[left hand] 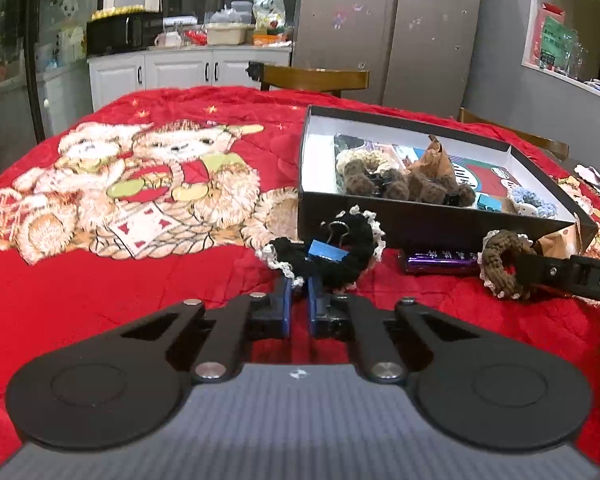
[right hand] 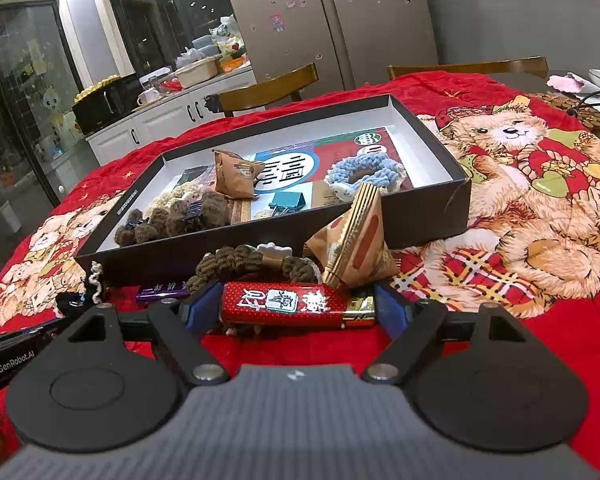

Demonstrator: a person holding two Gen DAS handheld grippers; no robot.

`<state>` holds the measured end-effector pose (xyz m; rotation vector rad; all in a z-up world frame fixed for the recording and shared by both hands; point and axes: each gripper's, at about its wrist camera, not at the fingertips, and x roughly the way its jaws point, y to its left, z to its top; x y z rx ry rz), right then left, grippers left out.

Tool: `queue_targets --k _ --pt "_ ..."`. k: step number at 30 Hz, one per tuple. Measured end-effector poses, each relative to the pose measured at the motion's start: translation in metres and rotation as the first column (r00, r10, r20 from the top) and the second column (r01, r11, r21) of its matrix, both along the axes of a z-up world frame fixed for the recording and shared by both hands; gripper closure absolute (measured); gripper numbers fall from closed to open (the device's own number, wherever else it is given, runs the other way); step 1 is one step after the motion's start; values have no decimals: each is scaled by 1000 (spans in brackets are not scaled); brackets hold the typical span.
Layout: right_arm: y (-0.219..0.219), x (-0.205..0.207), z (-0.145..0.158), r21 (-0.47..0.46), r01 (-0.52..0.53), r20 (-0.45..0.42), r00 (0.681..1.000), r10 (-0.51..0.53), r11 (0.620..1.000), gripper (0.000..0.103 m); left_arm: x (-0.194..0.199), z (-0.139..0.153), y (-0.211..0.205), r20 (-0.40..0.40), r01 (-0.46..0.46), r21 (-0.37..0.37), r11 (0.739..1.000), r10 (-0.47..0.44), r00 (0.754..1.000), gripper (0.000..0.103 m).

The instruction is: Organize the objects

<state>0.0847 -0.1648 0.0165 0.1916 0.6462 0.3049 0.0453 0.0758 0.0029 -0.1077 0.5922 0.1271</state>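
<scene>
A black box (left hand: 420,220) with a white inside holds scrunchies, a snack packet and a clip; it also shows in the right wrist view (right hand: 440,204). My left gripper (left hand: 299,280) is shut on a black scrunchie (left hand: 340,258) with white trim and a blue binder clip (left hand: 328,250), in front of the box. My right gripper (right hand: 288,304) is shut on a red lighter (right hand: 288,304), held crosswise between the blue pads. A brown scrunchie (right hand: 236,262) and a tan snack packet (right hand: 356,248) lie just beyond it. A purple lighter (left hand: 440,262) lies by the box.
A red quilted cloth (left hand: 100,288) with teddy bears covers the table. Wooden chairs (left hand: 316,78) stand at the far side. The right gripper's finger (left hand: 572,276) shows in the left wrist view by the brown scrunchie (left hand: 504,264). A fridge and a cluttered counter stand behind.
</scene>
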Motion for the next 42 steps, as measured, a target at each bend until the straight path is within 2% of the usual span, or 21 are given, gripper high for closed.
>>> queue_targets --k 6,9,14,16,17,19,21,23,25,28,29,30,33,36,39,42 --pt "-2 -7 2 13 1 21 1000 -1 1000 22 -17 9 -13 112 4 109 994 -16 994 95" --pt "-3 -10 4 15 1 42 999 -1 1000 22 -24 13 -15 150 2 136 991 -23 988 96" --pt "-4 -12 5 23 -6 50 999 5 1000 22 -17 12 -9 89 28 92 995 -36 995 96" --pt "-4 -13 5 31 -10 42 999 8 999 22 -14 8 -8 65 -15 100 995 9 998 95" --pt "-5 -13 5 33 -13 37 999 11 999 22 -13 7 -8 52 -34 100 994 29 998 92" --pt "-5 -13 5 36 -14 32 999 13 999 22 -15 7 -7 50 -57 98 994 53 997 76" --pt "-6 -13 5 41 -14 30 999 13 999 22 -16 7 -9 62 -63 111 992 56 996 33" --pt "-6 -12 4 41 -17 25 1000 16 999 22 -14 6 -8 54 -72 119 990 66 996 31" --pt "-5 -11 4 43 -23 18 1000 22 999 22 -8 4 -5 21 -60 95 994 59 998 31" --pt "-5 -11 4 45 -30 17 999 30 999 22 -2 1 4 0 -81 40 996 81 997 33" --pt "-5 -12 4 49 -32 15 999 31 998 22 -2 1 6 0 -77 25 997 77 997 36" --pt "-5 -11 4 52 -33 12 999 32 998 22 -2 1 6 0 -70 22 997 70 998 48" --pt "-6 -10 3 56 -35 -1 999 35 998 22 -6 1 -3 12 -34 57 998 33 999 69" --pt "-7 -9 3 62 -32 -5 999 32 998 22 -10 1 -11 21 -5 93 996 3 1000 78" --pt "-7 -9 2 64 -31 -5 1000 31 998 22 -11 2 -10 20 -15 87 996 14 1000 91" --pt "-7 -9 2 63 -31 -5 1000 31 998 22 -10 1 -6 14 -24 74 997 23 1000 93"
